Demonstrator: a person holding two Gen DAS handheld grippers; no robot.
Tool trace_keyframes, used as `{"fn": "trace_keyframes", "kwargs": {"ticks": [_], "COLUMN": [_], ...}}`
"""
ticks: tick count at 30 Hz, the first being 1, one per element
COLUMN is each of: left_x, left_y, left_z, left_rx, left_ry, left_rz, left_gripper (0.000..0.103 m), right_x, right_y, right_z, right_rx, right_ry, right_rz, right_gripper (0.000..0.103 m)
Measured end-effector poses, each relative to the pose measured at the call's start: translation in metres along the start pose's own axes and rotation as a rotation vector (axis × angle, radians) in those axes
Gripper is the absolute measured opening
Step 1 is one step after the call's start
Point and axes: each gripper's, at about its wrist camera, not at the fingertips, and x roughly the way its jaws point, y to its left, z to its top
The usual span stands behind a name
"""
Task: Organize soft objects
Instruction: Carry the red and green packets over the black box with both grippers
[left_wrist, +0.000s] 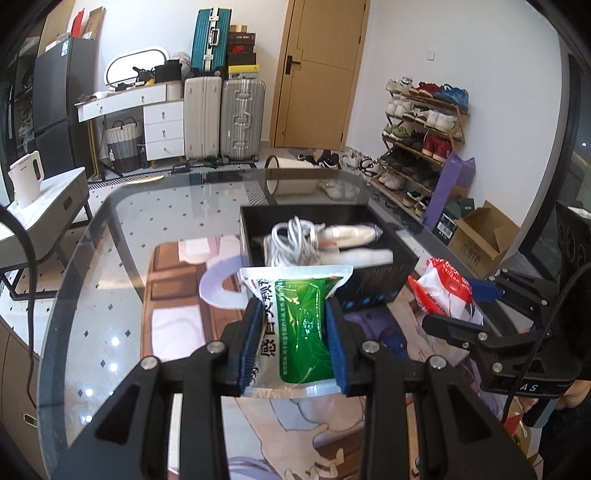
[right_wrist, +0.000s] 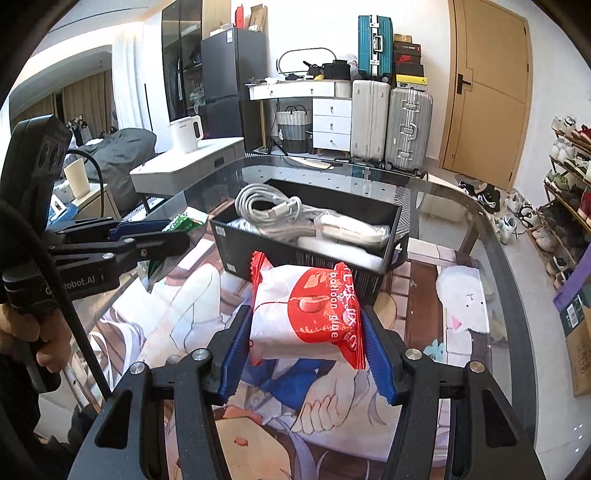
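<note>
Two packets (left_wrist: 301, 328) (right_wrist: 314, 317) (one per tongs)

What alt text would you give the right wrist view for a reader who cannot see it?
The right gripper is shut on a red-and-white balloon glue packet, held just short of a black bin holding a coiled white cable. At left, the left gripper clamps a green packet over the glass table.

green & white sachet (left_wrist: 301, 325), red & white packet (right_wrist: 310, 317), black bin (right_wrist: 310, 236) w/ white cable (right_wrist: 266, 206), blue gripper pads (right_wrist: 380, 360), cartoon-print mat (right_wrist: 295, 413).
</note>
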Motion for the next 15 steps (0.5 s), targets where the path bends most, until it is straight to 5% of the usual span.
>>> {"fn": "trace_keyframes", "kwargs": {"ticks": [15], "left_x": [0.009], "left_y": [0.002], "left_z": [0.038], "left_rx": [0.007], "left_ry": [-0.043], "left_rz": [0.002], "left_gripper": [0.033], "right_x": [0.006], "right_y": [-0.016], "right_z": [0.030], "right_rx": [0.035], "right_ry": [-0.039], "right_rz": [0.010], "right_gripper": [0.058]}}
